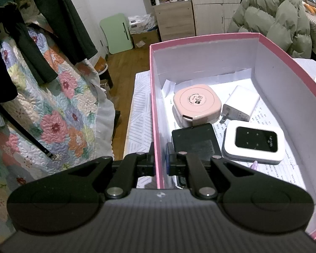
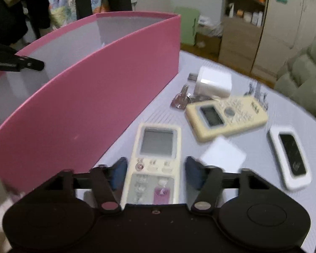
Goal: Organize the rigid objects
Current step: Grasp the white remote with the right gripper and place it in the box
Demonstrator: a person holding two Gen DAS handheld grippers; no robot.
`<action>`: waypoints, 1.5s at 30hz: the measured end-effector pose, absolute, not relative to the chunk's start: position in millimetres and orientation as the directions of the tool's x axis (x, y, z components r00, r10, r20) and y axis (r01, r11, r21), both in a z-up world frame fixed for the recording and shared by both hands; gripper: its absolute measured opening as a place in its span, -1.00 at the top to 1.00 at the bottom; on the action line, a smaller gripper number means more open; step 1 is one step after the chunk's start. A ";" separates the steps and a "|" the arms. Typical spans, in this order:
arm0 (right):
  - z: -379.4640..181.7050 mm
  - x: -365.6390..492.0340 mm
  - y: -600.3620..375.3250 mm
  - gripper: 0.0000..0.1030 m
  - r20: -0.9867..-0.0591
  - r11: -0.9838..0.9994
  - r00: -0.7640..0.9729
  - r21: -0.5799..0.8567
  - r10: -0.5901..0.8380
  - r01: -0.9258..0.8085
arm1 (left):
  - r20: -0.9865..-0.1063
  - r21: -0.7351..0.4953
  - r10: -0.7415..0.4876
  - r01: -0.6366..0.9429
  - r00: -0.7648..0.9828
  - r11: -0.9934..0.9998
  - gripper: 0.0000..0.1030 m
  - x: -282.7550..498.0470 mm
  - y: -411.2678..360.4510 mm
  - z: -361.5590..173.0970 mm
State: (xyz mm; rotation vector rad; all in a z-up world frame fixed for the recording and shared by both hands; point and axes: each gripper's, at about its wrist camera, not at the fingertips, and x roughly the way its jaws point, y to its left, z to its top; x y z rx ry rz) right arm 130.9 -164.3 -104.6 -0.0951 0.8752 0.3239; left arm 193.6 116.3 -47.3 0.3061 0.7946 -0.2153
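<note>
A pink box point(image 1: 158, 109) stands on the table. My left gripper point(image 1: 159, 164) is shut on the box's left wall. Inside lie a pink square case point(image 1: 197, 105), a white charger point(image 1: 241, 103), a white wifi router point(image 1: 253, 143) and a black device point(image 1: 194, 143). In the right wrist view the box point(image 2: 99, 97) is at the left. My right gripper point(image 2: 153, 172) is open, its fingers on either side of a cream remote point(image 2: 155, 160) lying flat on the table; touching or not, I cannot tell. A second cream remote point(image 2: 225, 117), a white charger point(image 2: 213, 82), a white square block point(image 2: 223, 155) and a white device with a black screen point(image 2: 289, 158) lie beyond.
A small reddish wrapped item point(image 2: 181, 100) lies beside the box. The table point(image 2: 263, 189) has a light patterned cloth and a curved edge at the right. A floral quilted bed point(image 1: 52, 109) is left of the table. A green padded jacket point(image 1: 273, 14) sits behind the box.
</note>
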 end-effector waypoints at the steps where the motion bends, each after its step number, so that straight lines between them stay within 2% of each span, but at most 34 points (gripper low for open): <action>1: -102.2 132.9 -165.7 -0.14 -0.771 0.948 0.586 0.073 0.250 -0.309 | -0.727 0.190 -0.074 0.303 0.683 0.934 0.87 193.4 116.4 -47.4; 3: -93.9 129.8 -172.3 -0.13 -0.753 0.946 0.590 0.134 0.292 -0.297 | -0.725 0.184 -0.082 0.306 0.684 0.934 0.87 193.6 116.6 -46.9; 9: -40.0 109.1 -182.5 -0.12 -0.644 0.945 0.696 0.155 0.318 -0.288 | -0.723 0.173 -0.091 0.307 0.685 0.936 0.87 194.2 120.0 -47.8; 18: 40.3 96.9 -152.8 -0.12 -0.367 0.915 0.840 0.098 0.399 -0.392 | -0.721 0.176 -0.090 0.307 0.687 0.935 0.87 192.4 122.6 -47.2; 23: 27.3 114.5 -136.8 -0.12 -0.433 0.842 0.724 0.222 0.536 -0.491 | -0.722 0.172 -0.091 0.306 0.686 0.936 0.86 192.8 123.5 -47.1; 28: -14.6 127.6 -123.3 -0.13 -0.596 0.853 0.621 0.254 0.509 -0.455 | -0.722 0.173 -0.091 0.306 0.686 0.936 0.86 192.7 123.7 -47.3; 29: -18.4 127.1 -124.5 -0.13 -0.601 0.856 0.619 0.259 0.505 -0.447 | -0.722 0.172 -0.092 0.307 0.686 0.936 0.86 192.6 123.7 -47.3; 32: -12.8 126.5 -144.2 -0.47 -0.540 0.842 0.646 0.340 0.540 -0.419 | -0.721 0.174 -0.091 0.306 0.687 0.936 0.86 191.9 123.7 -47.7; 33: -8.7 129.0 -152.3 -0.50 -0.519 0.845 0.668 0.359 0.533 -0.396 | -0.720 0.171 -0.092 0.305 0.687 0.937 0.86 191.7 124.2 -47.8; 37: -3.2 152.4 -192.3 -0.50 -0.505 0.895 0.752 0.360 0.424 -0.262 | -0.719 0.159 -0.101 0.304 0.688 0.939 0.86 191.2 123.9 -47.7; 41: -29.3 199.3 -217.2 -0.47 -0.654 0.963 0.711 0.234 0.259 -0.136 | -0.719 0.153 -0.106 0.305 0.687 0.940 0.86 192.2 125.5 -47.5; 45: -60.9 241.3 -235.1 -0.47 -0.721 0.972 0.658 0.220 0.217 -0.080 | -0.719 0.150 -0.108 0.305 0.687 0.940 0.86 192.2 124.6 -46.6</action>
